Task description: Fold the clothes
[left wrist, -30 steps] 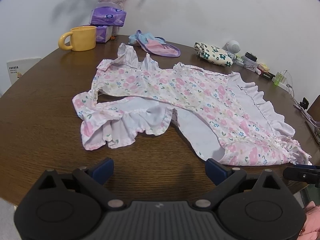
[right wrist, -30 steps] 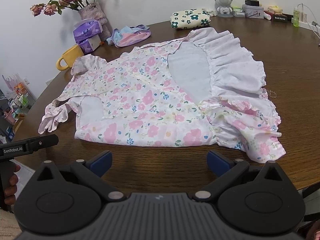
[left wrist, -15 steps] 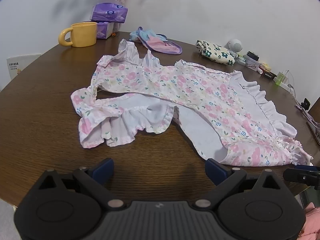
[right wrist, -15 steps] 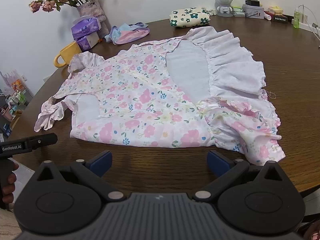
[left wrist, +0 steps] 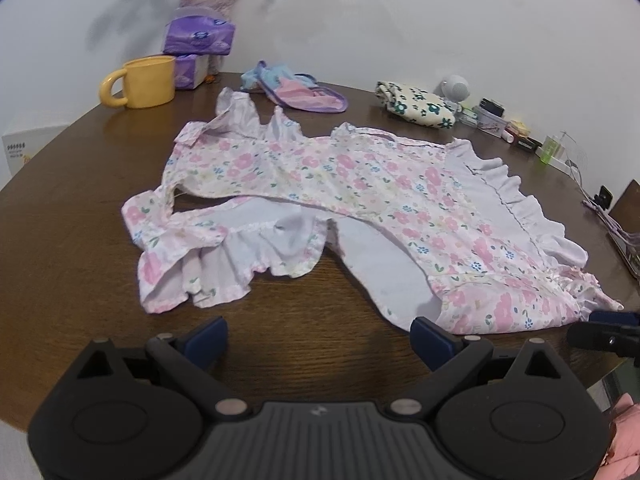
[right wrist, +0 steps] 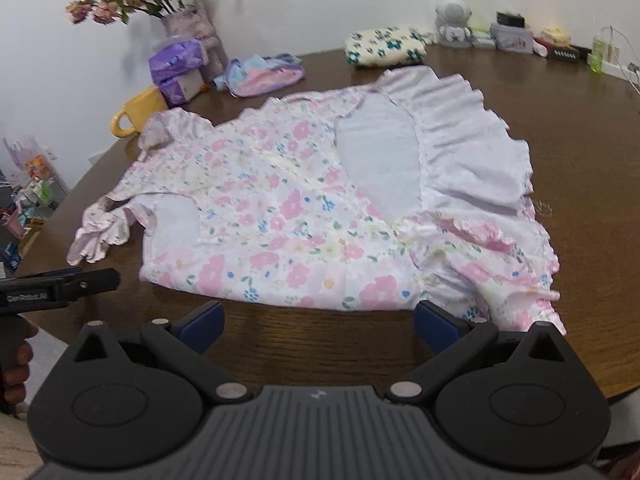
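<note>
Both jaws stood released: left gripper (left wrist: 319,330) and right gripper (right wrist: 318,322) hung over the desk (right wrist: 580,128) near edge, holding nothing. Floral dress (right wrist: 288,208) lay mid-desk, half folded. Risk: ruffled hem (right wrist: 460,128) bunches, fold skews; sleeve (left wrist: 208,264) drags loose

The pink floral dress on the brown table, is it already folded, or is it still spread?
Mostly spread. The pink floral dress lies flat across the brown wooden table; only some edges are turned over, showing pale lining.

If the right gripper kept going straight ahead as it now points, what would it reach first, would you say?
Most likely the near hem of the floral dress, after some bare table. The open right gripper holds nothing; its height above the table is unclear.
</note>
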The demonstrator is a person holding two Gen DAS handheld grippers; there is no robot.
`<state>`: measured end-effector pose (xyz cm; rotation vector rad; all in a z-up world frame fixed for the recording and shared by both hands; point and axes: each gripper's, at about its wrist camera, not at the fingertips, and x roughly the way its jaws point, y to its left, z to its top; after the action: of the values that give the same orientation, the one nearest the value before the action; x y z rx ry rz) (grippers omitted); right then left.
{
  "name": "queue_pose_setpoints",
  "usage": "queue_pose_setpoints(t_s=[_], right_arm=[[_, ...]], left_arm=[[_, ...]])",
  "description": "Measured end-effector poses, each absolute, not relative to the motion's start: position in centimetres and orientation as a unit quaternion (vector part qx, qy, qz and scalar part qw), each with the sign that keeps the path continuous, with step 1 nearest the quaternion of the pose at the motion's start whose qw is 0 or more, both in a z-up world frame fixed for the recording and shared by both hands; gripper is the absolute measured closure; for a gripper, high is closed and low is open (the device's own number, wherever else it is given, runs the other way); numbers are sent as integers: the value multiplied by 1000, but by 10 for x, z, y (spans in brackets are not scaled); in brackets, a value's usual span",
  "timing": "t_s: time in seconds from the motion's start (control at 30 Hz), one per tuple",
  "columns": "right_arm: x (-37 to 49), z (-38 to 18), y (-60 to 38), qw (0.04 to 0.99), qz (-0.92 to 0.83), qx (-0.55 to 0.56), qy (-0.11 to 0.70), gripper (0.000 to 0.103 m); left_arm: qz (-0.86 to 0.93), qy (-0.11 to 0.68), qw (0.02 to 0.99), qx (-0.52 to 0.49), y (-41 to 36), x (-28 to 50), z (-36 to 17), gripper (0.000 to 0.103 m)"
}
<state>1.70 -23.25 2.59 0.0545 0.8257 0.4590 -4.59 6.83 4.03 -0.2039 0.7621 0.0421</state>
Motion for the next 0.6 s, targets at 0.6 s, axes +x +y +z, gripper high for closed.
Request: queue_pose_setpoints(t_s=[0.6], right_arm=[[22,36,-244,893,245,-113,361,0]], left_arm=[[-98,352,929,55,16,-38,57,5]])
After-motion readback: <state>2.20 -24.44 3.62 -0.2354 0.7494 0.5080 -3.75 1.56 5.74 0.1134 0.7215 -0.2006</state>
